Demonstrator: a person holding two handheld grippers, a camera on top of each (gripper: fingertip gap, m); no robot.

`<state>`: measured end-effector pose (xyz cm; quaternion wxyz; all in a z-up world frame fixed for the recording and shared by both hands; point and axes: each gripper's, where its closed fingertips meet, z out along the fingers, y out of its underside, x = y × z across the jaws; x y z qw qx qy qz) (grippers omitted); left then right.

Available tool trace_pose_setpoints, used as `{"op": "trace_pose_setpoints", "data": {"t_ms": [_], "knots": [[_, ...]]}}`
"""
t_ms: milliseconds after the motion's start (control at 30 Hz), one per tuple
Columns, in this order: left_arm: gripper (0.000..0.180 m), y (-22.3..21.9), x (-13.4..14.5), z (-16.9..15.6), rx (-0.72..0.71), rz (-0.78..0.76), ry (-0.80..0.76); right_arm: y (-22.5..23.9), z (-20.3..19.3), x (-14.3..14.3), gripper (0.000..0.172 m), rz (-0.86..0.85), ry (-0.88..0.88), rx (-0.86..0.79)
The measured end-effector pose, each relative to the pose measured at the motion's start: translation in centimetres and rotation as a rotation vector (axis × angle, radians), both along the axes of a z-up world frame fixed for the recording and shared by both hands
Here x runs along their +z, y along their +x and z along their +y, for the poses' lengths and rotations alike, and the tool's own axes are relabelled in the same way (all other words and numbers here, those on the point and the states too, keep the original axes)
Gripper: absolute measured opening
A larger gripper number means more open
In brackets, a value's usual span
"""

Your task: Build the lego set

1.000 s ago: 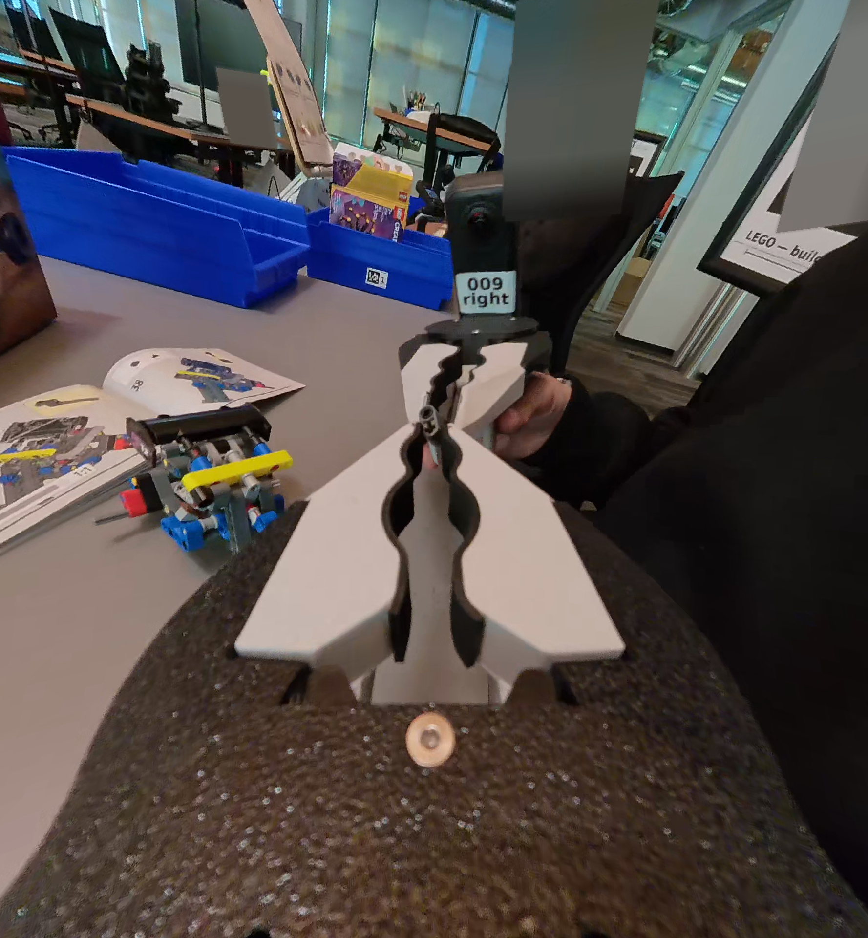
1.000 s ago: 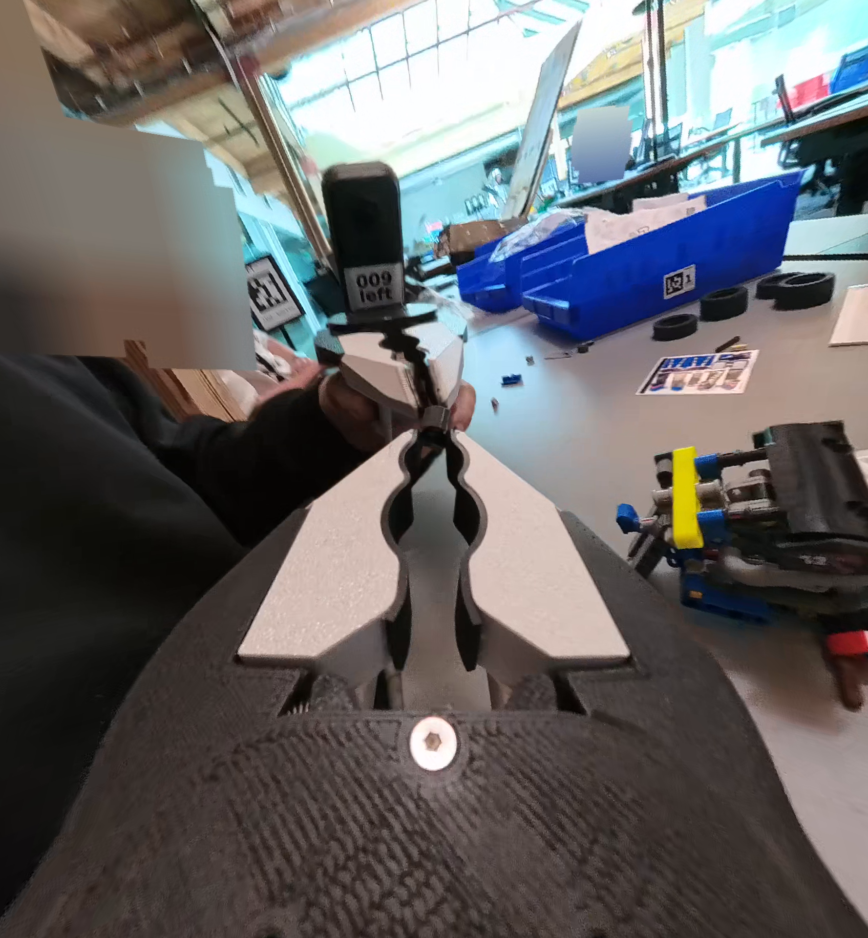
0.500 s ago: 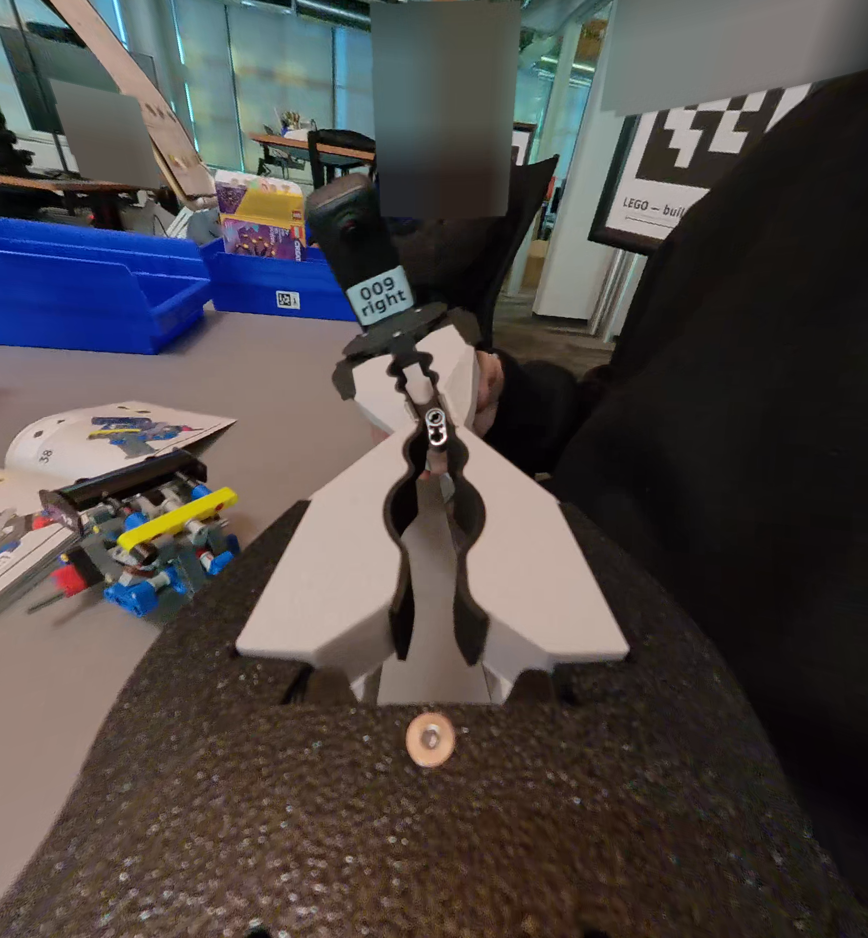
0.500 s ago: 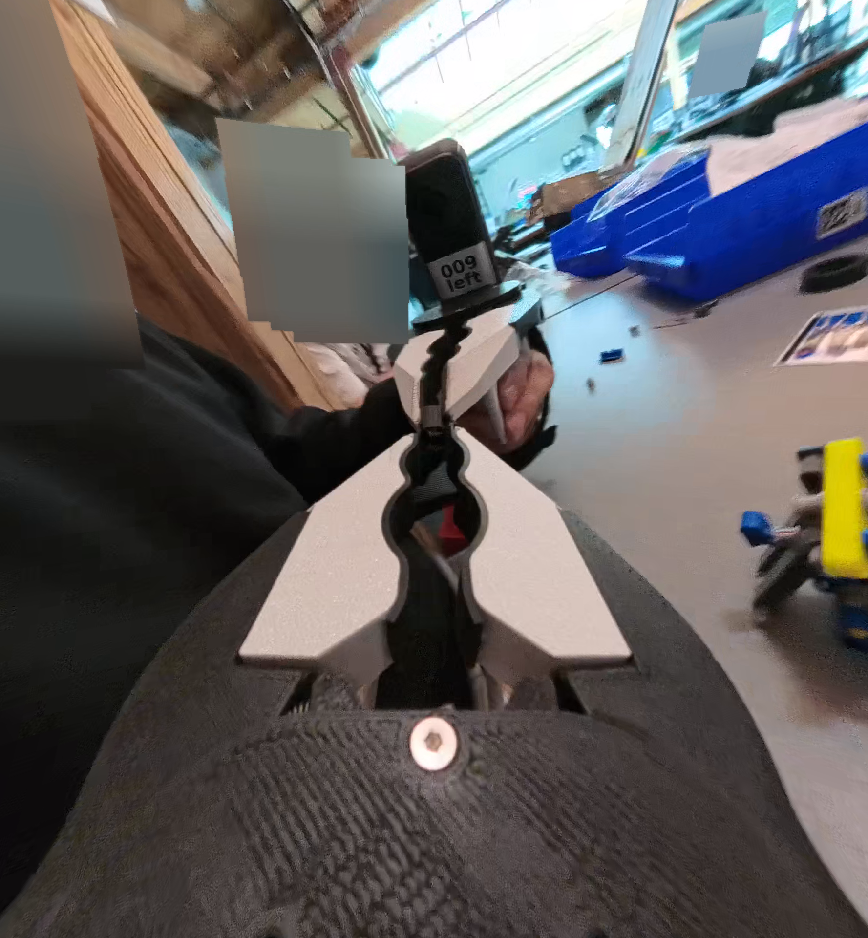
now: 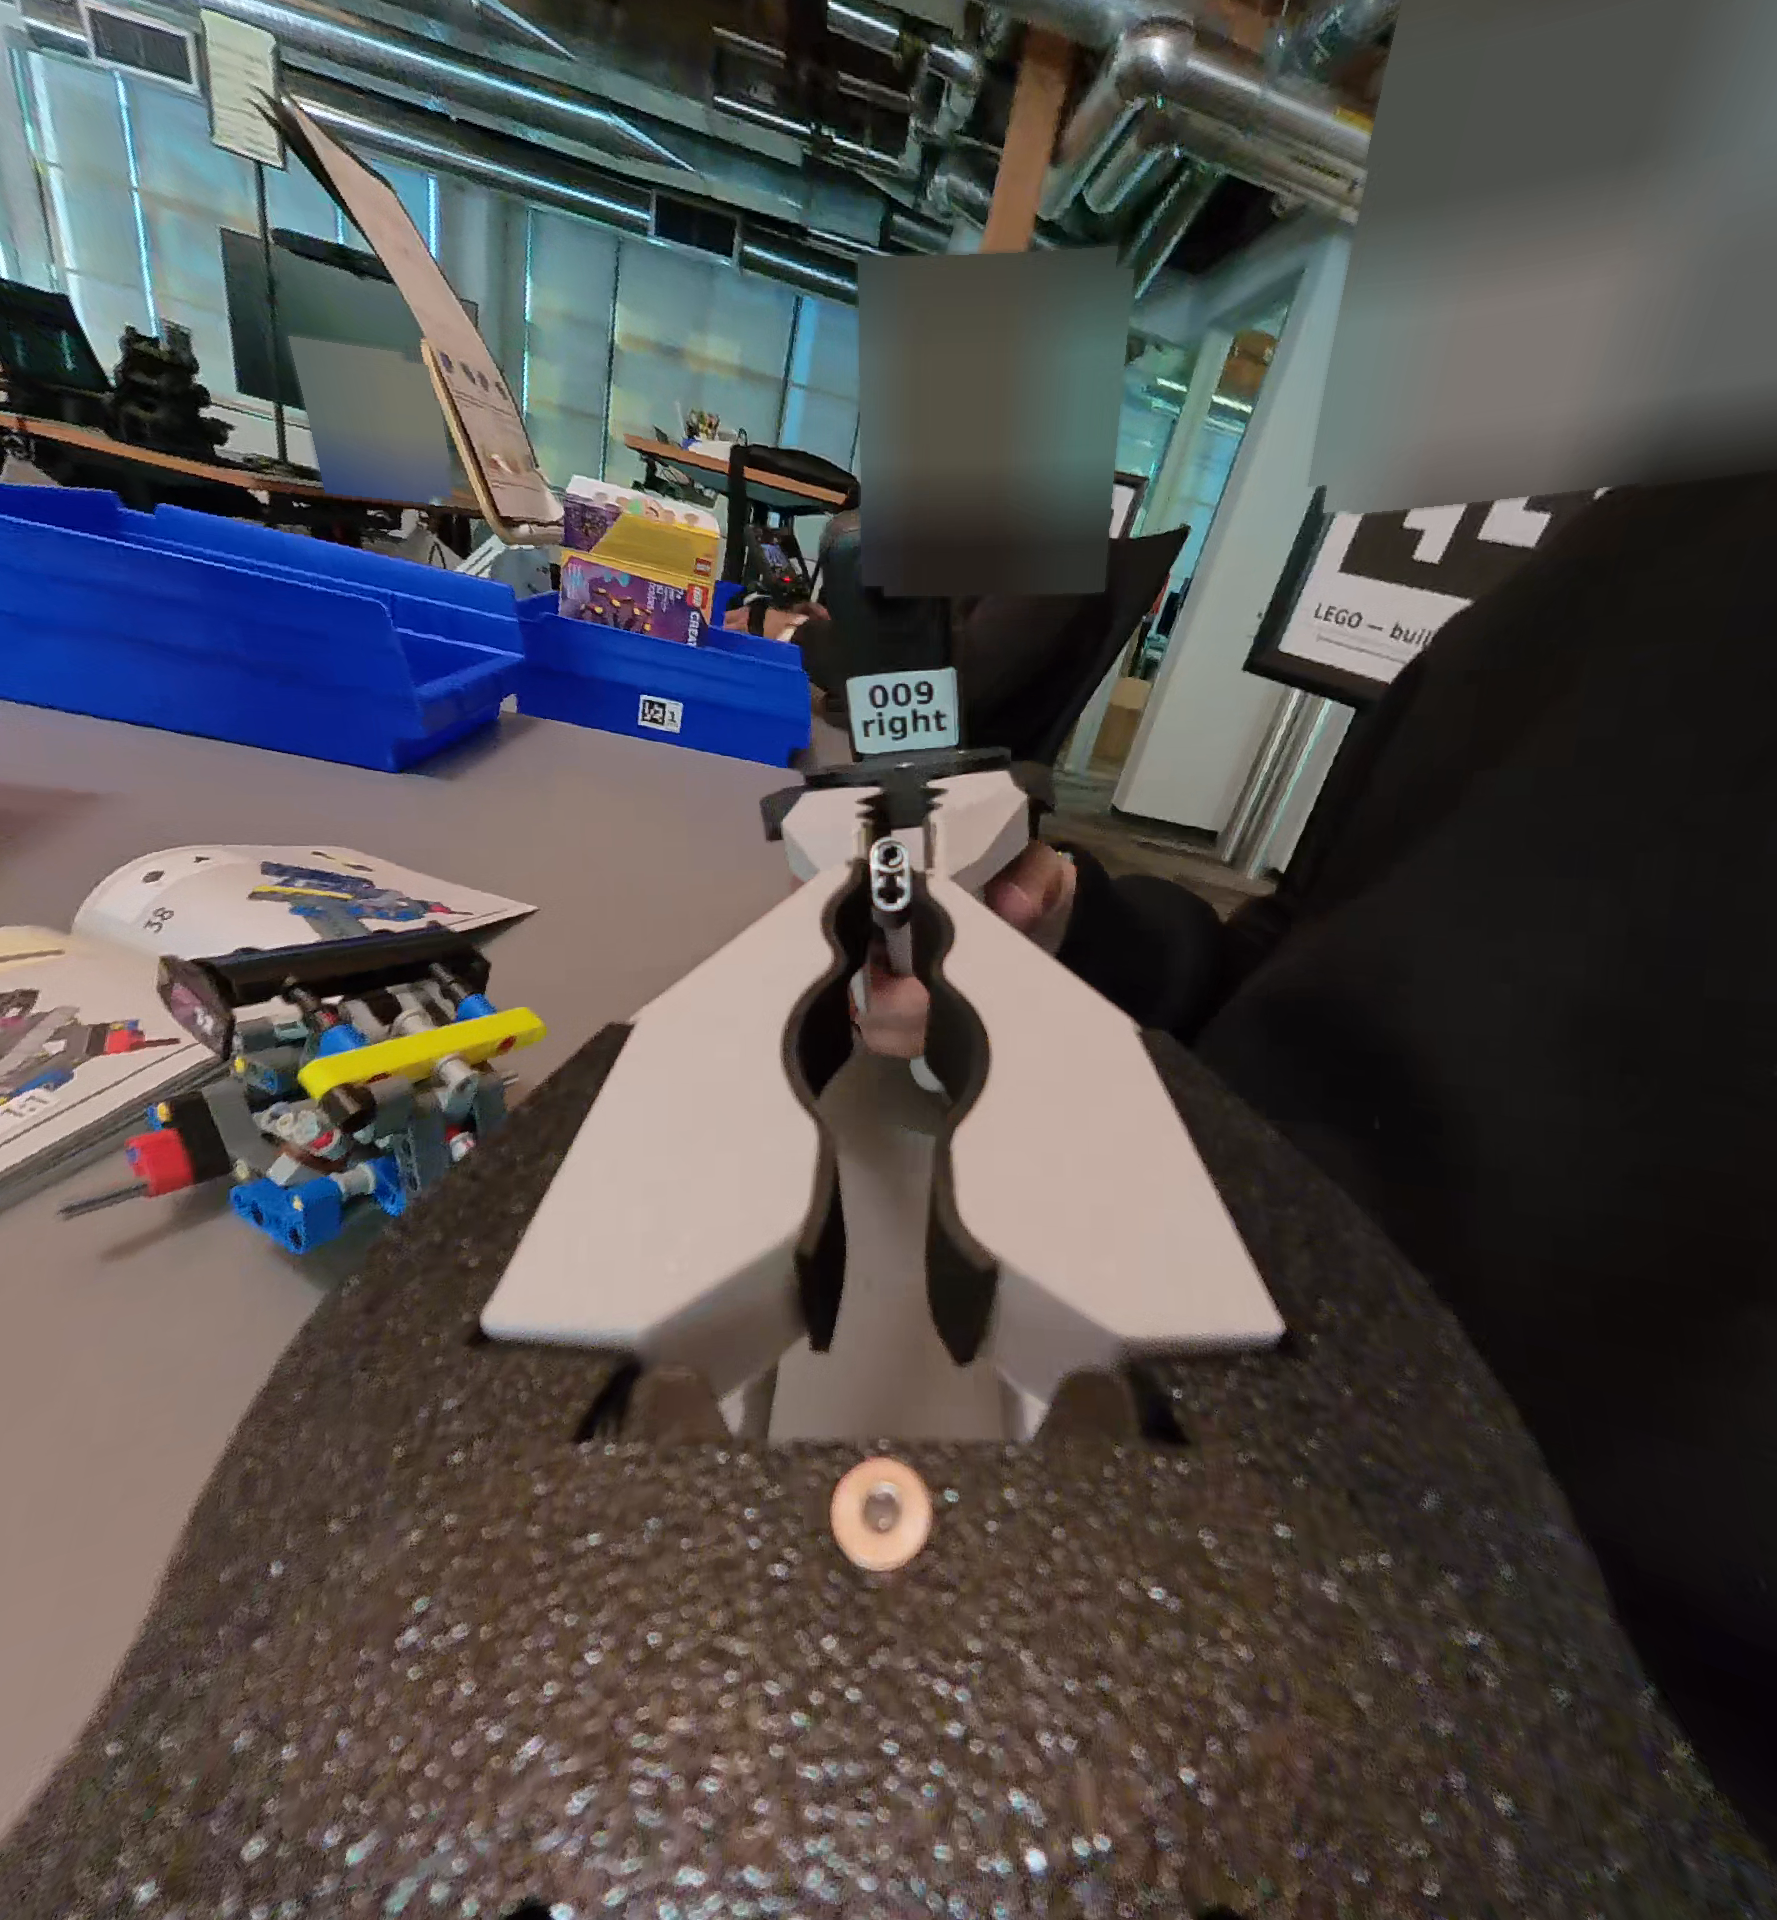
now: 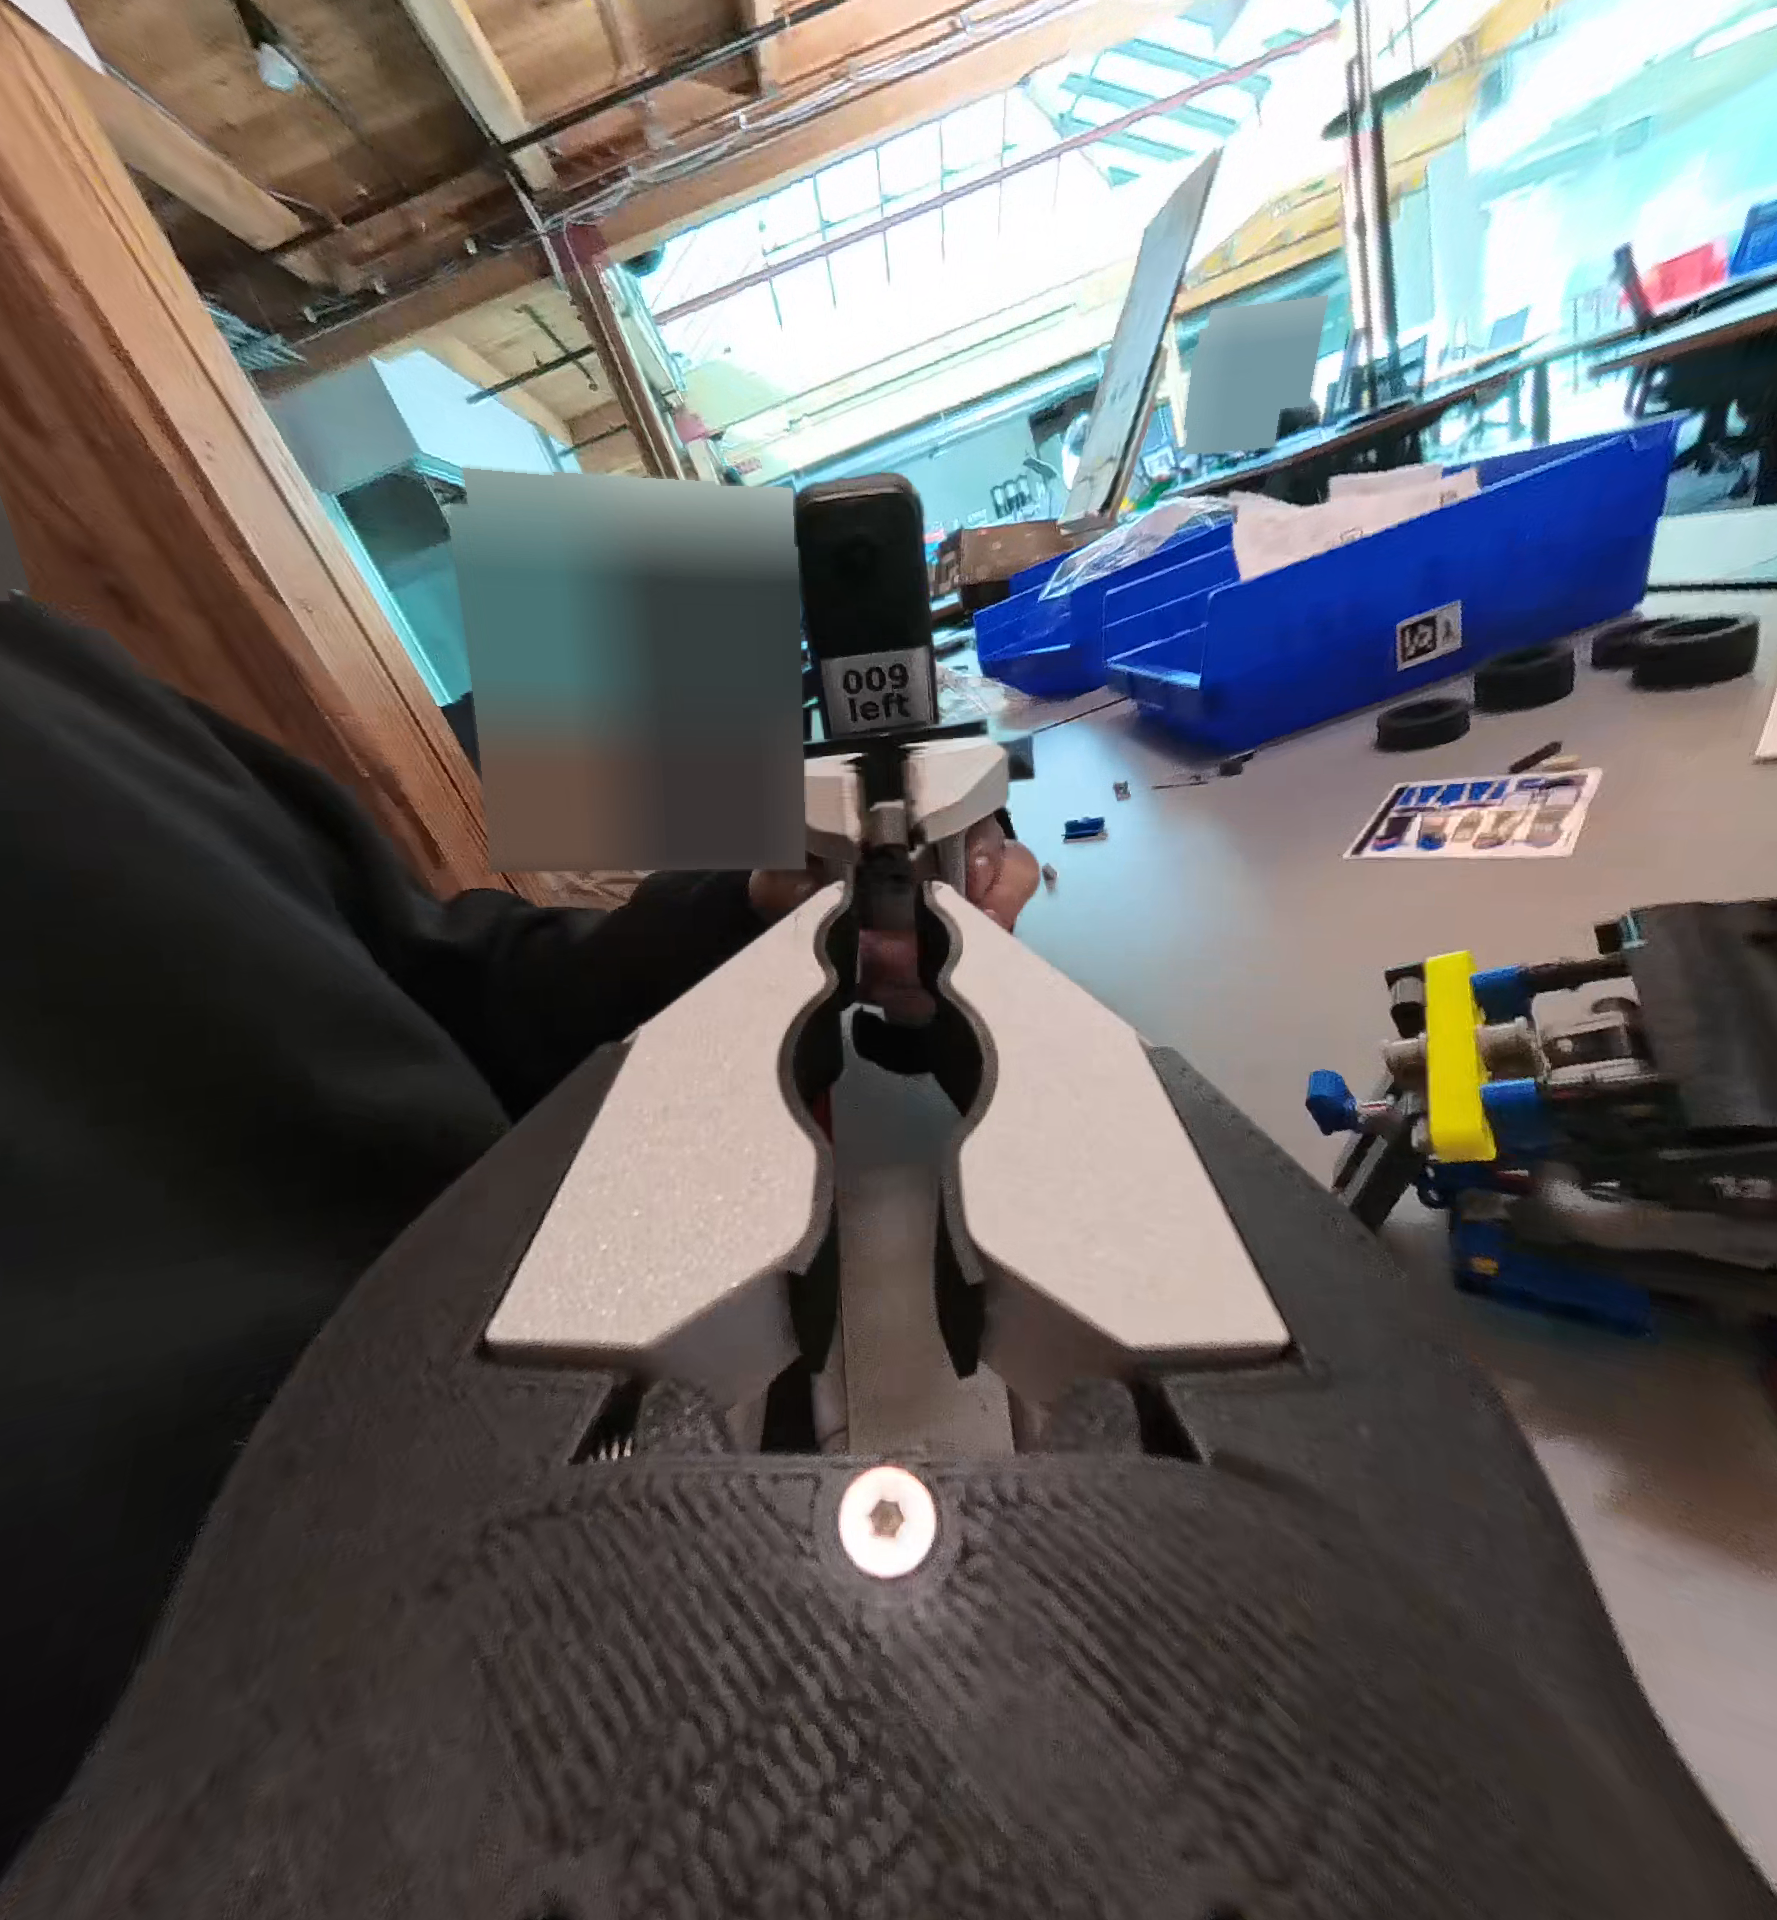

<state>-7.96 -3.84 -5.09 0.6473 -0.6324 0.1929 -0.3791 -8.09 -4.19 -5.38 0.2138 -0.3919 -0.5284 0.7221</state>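
Grey connector (image 5: 890, 878), both jaws nearly closed

Your left gripper (image 5: 890, 883): pale grey wedge fingers (image 5: 676, 1164) with wavy black inner liners, seated in a speckled black printed housing (image 5: 863, 1714) with one bright screw (image 5: 881, 1512). Your right gripper (image 6: 889, 904): same fingers, ribbed black housing, hex-socket screw (image 6: 886, 1522). Each carries a black camera with a small label. You wear black sleeves (image 6: 240, 987).

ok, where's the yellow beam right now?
The yellow beam sits atop the brick assembly on the grey table, left of the left gripper, beside the open instruction booklet.
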Motion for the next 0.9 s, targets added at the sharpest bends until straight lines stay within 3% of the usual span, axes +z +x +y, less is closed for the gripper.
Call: {"op": "trace_pose_setpoints", "data": {"t_ms": [167,267,433,500,667,733,800,900], "knots": [[0.005,-0.1,0.2,0.5,0.030,-0.045,-0.026,-0.2,0.6,0.3,0.003,0.040,0.022,-0.064],[0.005,0.1,-0.2,0.9,0.054,-0.037,-0.061,-0.4,0.7,0.3,0.012,0.061,0.071,-0.103],[0.005,0.3,-0.3,1.0,0.063,-0.015,-0.047,-0.3,0.8,0.2,0.005,0.050,0.143,-0.111],[0.005,0.5,-0.1,0.7,0.031,-0.011,-0.023,-0.1,0.6,0.4,0.005,0.028,0.065,-0.067],[0.005,1.6,0.1,-0.7,-0.121,0.055,0.033,1.1,-0.8,0.7,0.005,-0.156,-0.491,0.304],[0.005,1.6,0.3,-0.6,-0.131,0.041,0.030,1.1,-0.7,1.0,0.005,-0.160,-0.648,0.371],[0.005,1.4,0.3,-0.4,-0.110,0.033,0.025,1.0,-0.4,1.0,0.005,-0.126,-0.655,0.355],[0.005,1.0,-0.1,0.2,-0.051,0.020,-0.010,0.5,0.2,0.6,0.005,-0.073,-0.451,0.215]]}}
